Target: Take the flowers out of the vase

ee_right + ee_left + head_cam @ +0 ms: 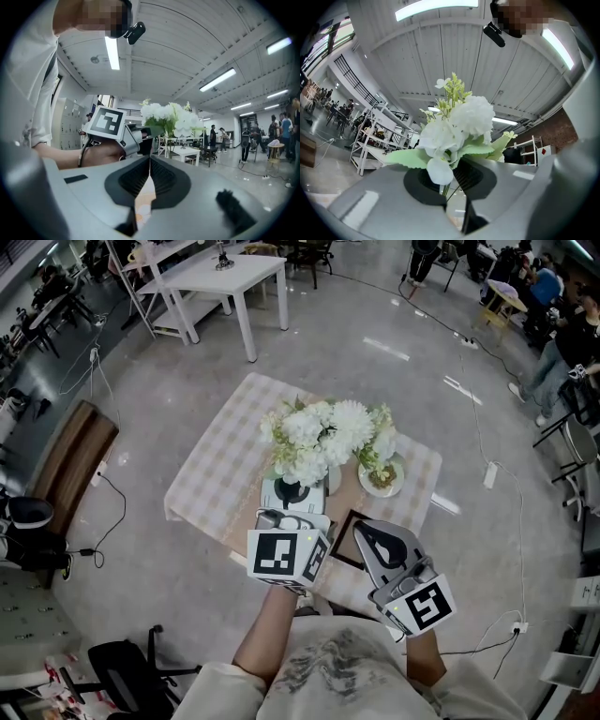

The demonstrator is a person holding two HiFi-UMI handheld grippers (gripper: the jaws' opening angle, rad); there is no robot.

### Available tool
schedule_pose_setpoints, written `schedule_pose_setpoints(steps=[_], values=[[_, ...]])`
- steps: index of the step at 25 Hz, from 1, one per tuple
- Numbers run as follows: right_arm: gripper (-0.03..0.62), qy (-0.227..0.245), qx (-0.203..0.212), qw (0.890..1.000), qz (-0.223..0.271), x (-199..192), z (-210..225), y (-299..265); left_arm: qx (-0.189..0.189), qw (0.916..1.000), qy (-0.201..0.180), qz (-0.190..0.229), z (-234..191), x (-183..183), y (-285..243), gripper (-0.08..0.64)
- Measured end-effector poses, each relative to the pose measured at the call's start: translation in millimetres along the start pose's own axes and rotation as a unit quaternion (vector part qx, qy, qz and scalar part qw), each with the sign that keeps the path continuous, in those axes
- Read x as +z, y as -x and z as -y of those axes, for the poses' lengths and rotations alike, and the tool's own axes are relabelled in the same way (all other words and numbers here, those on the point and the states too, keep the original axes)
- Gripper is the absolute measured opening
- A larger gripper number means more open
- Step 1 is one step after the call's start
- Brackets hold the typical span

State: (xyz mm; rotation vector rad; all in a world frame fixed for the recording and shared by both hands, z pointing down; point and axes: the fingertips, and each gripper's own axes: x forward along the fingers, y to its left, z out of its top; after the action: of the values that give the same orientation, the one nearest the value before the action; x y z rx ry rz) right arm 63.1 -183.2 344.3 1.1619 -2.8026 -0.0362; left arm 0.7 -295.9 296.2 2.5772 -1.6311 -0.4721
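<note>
Over the checked desk [206, 474], your left tool [298, 489] is clamped on the thin stems of the white flowers [314, 437]. The left gripper view shows the stems pinched in the narrow gap, with the blooms standing above the jaws.

Right tool [364, 529]: jaws pressed together, nothing between them, just beside the left one.

Vase [382, 478]: judged to be the round white pot just right of the bunch. It holds some green and white sprigs.

Step in hand looks like the lift-out.
- Draw straight up along the stems, no tilt, so the leaves don't snag the rim.
- The grip sits low on thin stems, so squeeze no harder.
- If the pot rocks, steady it with the right tool.
</note>
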Motion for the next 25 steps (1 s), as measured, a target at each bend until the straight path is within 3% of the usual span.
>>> schedule_pose_setpoints(steps=[8, 25], values=[[0.017, 0.002, 0.002, 1.000, 0.004, 4.1, -7.1, 1.4, -0.003, 0.9999, -0.013, 0.010, 2.4, 13.3, 10.3, 0.058], [0.017, 0.000, 0.027, 1.000, 0.009, 8.2, -31.6, -4.6, 0.022, 0.9995, -0.007, -0.021, -15.7, -7.6, 52.2, 0.057]])
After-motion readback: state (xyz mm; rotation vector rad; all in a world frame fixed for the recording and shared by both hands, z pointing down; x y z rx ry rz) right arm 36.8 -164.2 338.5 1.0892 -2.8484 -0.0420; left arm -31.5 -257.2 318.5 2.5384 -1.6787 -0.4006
